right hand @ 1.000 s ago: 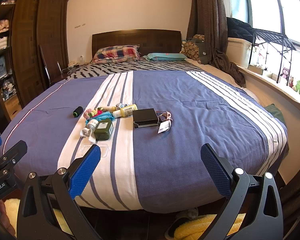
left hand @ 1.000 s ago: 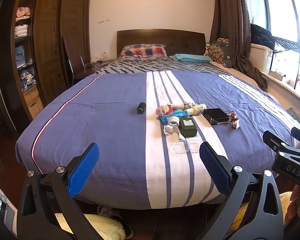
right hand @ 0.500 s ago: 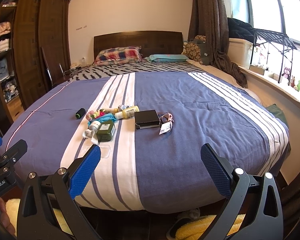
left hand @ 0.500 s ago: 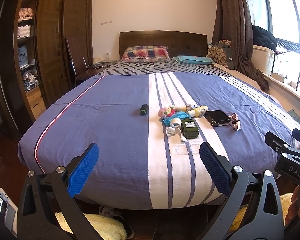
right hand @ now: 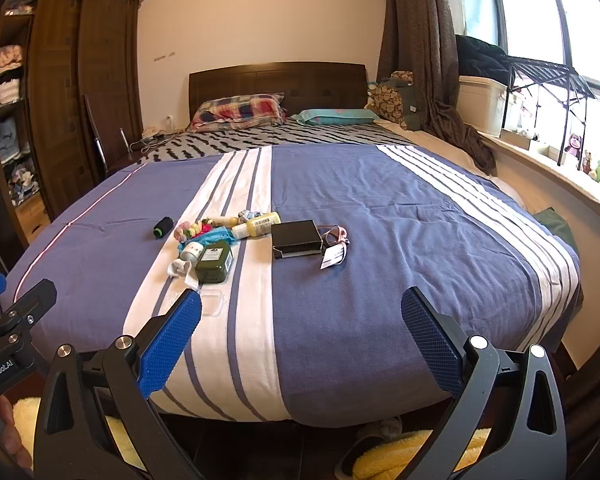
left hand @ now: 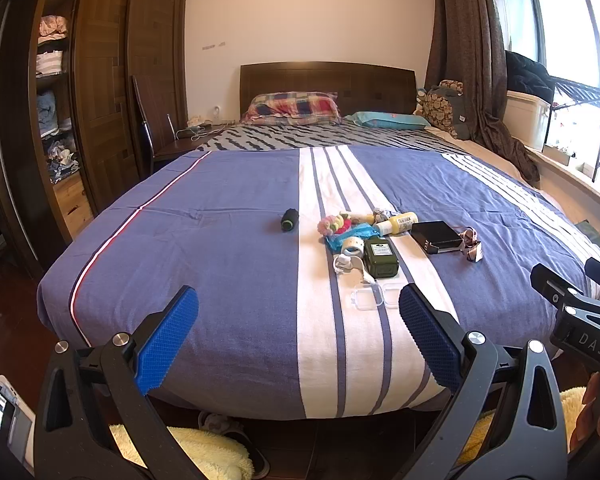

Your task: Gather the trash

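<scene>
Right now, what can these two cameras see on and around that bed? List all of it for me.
bed: one, blue cover with white stripes, centre
black roll: one, alone on the blue, left of the pile
green bottle: one, dark green, lying flat on the stripes
yellow bottle: one, behind the green one
black box: one, right of the pile
clear case: one, transparent, nearest the foot
pillows: two, plaid and teal, at the headboard
wardrobe: one, dark wood, left wall
left gripper: open, empty
right gripper: open, empty
</scene>
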Demonstrator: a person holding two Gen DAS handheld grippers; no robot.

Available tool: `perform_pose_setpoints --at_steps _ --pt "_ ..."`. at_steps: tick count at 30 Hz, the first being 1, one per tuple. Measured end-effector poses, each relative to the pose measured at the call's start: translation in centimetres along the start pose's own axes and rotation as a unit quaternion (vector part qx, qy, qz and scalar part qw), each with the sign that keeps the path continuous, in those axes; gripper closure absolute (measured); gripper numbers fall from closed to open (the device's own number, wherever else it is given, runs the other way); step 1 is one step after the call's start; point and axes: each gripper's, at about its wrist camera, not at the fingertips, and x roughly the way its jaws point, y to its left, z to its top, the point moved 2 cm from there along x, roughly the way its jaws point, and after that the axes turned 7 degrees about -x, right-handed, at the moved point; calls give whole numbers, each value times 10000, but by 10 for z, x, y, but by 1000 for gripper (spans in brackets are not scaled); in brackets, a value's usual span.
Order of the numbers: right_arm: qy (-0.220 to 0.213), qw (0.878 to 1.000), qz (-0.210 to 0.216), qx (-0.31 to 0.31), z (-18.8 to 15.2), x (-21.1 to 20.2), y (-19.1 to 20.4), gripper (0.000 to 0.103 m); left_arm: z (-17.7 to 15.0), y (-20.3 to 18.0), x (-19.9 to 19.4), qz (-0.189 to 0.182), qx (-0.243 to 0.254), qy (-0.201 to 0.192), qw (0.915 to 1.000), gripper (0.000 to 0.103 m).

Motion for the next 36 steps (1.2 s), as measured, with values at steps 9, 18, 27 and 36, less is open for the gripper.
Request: perform_pose_setpoints --at_steps 9,18,27,36 --pt "-22 10000 37 6 1 -2 0 3 1 0 -1 9 7 -19 10000 8" --pt "-20 10000 55 -10 3 -1 1 3 3 1 -1 24 2 -33 10000 8" --pt "-15 10000 57 -13 4 -1 1 3 6 2 -1 35 -18 -60 10000 8" --pt "-11 10000 63 -36 7 0 2 3 8 3 0 43 -32 -68 10000 8"
